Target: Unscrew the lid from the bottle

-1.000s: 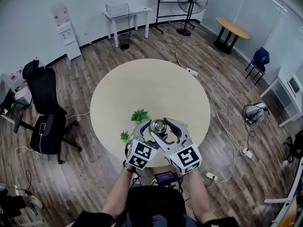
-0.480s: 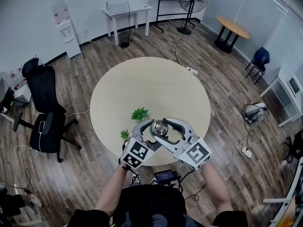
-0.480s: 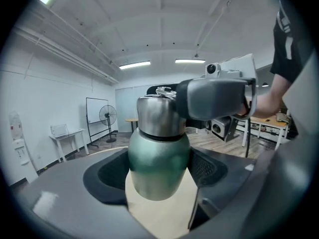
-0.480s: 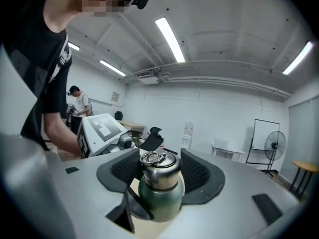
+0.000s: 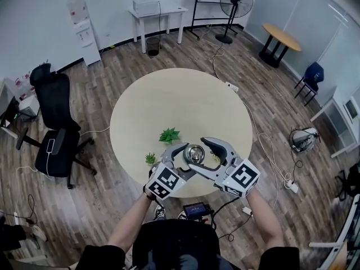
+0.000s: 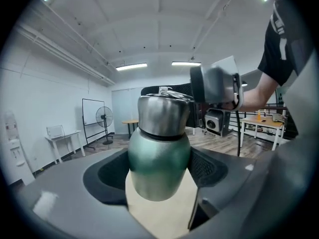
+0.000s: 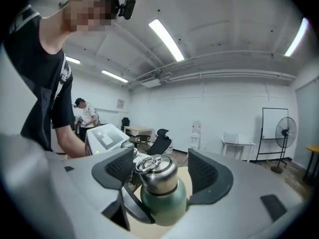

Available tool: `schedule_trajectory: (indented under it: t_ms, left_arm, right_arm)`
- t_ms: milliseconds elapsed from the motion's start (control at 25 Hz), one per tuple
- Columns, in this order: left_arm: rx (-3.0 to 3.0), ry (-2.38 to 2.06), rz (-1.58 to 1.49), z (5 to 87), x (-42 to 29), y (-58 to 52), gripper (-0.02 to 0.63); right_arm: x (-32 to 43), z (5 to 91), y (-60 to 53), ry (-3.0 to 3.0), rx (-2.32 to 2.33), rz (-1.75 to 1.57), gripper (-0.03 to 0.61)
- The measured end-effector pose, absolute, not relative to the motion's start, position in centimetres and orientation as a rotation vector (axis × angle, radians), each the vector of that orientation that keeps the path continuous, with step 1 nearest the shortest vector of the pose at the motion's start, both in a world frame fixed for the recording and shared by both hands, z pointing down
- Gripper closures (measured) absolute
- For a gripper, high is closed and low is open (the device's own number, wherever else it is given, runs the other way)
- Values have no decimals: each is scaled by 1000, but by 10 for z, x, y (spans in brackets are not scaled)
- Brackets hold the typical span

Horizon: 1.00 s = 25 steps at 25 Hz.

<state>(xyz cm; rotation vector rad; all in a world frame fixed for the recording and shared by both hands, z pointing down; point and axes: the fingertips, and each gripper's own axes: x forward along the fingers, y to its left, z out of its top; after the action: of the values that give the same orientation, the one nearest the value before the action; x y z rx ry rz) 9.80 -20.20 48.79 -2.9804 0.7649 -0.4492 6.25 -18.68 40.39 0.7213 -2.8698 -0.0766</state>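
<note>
The bottle point(image 5: 194, 151), green in the body with a steel lid point(image 7: 155, 173) seated on its neck, stood upright at the near edge of the round table point(image 5: 169, 94), on the side closest to the person. Over that same edge the left gripper point(image 6: 158, 173) came in from the table's left, its jaws spread wide and closed against the green body, one pad on each flank (whether the base was resting on the tabletop or held just above it could not be made out). The right gripper point(image 7: 162, 172) reached in from the table's right at lid height. Its jaws had just been opening, and they stood wide apart with the lid between them, a gap showing on each side, so neither pad pressed on the steel. A wire ring lay folded on top of the lid. On the table, a little in from the near edge, sat a small leafy plant point(image 5: 169, 135). A smaller plant point(image 5: 150, 159) sat closer to the table's rim. A black office chair point(image 5: 53, 134) stood off the table's left side.
</note>
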Motion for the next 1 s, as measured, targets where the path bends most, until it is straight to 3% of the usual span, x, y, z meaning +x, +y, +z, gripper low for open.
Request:
schedule_trajectory:
  t_ms: [120, 480, 640, 1000]
  left_arm:
    - [-2963, 859, -460, 498, 99, -212, 252]
    - [-2827, 1179, -544, 518, 94, -239, 252]
    - [-2824, 1192, -521, 516, 95, -239, 252]
    - [-2936, 829, -424, 499, 96, -216, 253]
  right_arm:
    - [64, 407, -197, -2827, 877, -53, 207]
    - [76, 438, -233, -2573, 1355, 156, 227]
    - [70, 453, -234, -2512, 1353, 174, 313]
    - [57, 438, -210, -2674, 899, 5, 313]
